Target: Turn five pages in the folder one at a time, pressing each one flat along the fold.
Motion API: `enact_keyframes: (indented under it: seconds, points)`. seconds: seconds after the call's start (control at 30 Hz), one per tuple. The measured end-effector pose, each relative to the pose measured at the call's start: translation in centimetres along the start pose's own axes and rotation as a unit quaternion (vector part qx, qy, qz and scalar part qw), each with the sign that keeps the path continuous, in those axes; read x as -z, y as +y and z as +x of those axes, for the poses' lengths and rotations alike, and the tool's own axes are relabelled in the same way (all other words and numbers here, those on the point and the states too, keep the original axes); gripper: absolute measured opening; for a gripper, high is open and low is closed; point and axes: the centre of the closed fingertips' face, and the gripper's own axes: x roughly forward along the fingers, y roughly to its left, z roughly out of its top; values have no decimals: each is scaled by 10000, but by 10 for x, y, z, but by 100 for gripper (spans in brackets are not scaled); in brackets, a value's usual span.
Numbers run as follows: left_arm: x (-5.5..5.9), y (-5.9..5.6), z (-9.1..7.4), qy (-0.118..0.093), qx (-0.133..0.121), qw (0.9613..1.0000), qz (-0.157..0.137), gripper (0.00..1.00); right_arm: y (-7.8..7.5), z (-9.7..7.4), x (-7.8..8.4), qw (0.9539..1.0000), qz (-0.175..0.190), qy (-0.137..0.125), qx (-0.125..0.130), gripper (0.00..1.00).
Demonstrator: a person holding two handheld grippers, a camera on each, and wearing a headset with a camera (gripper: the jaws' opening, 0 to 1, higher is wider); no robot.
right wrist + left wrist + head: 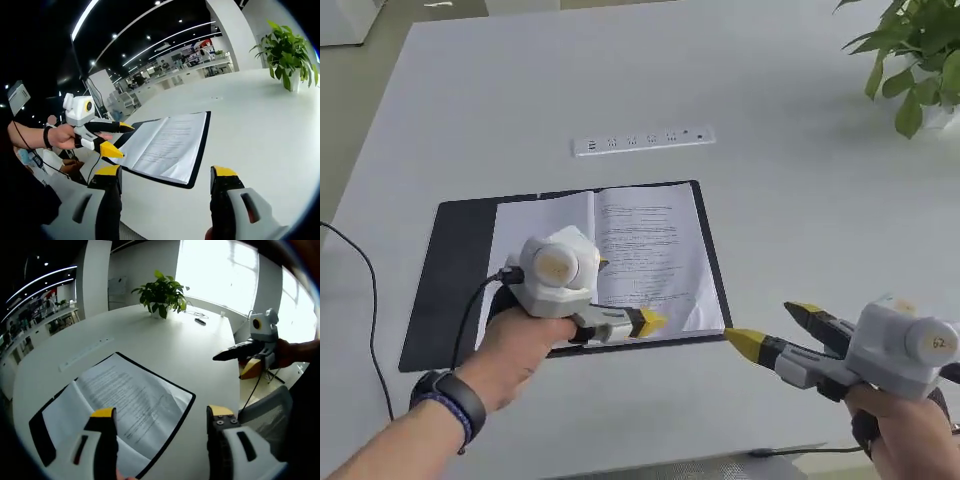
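Note:
A black folder (455,270) lies open on the white table, its white printed pages (645,250) lying flat. In the left gripper view the pages (135,400) spread just beyond the jaws. My left gripper (645,321) hovers over the folder's near edge, open, with nothing between its jaws (161,412). Off the folder's near right corner my right gripper (775,325) is open and empty, pointing left toward the pages (170,137). The left gripper (125,141) comes into the right gripper view, above the folder's left corner.
A white power strip (642,140) lies behind the folder. A potted plant (915,60) stands at the far right. A black cable (365,280) runs along the left side. The table's near edge (650,462) is close below the grippers.

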Motion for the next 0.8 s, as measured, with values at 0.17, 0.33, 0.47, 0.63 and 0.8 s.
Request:
enact_keyframes:
  seconds: [0.17,0.33,0.47,0.63,0.8]
  points:
    - [1,-4,26,108,89,9999,-34,73,-1,0,4,9999,138,5,-27,71]
    - [1,-7,47,117,131,9997,-183,74,-3,0,8,9998,160,71,6,71]
    - [5,-3,63,191,19,9995,-241,74,-5,-2,11,9997,194,107,33,71]
    - [5,-1,78,163,-72,9992,-361,74,-6,-5,16,9995,214,203,74,71]
    - [21,-14,95,455,147,9988,65,71,-3,-5,22,9992,260,289,71,70]
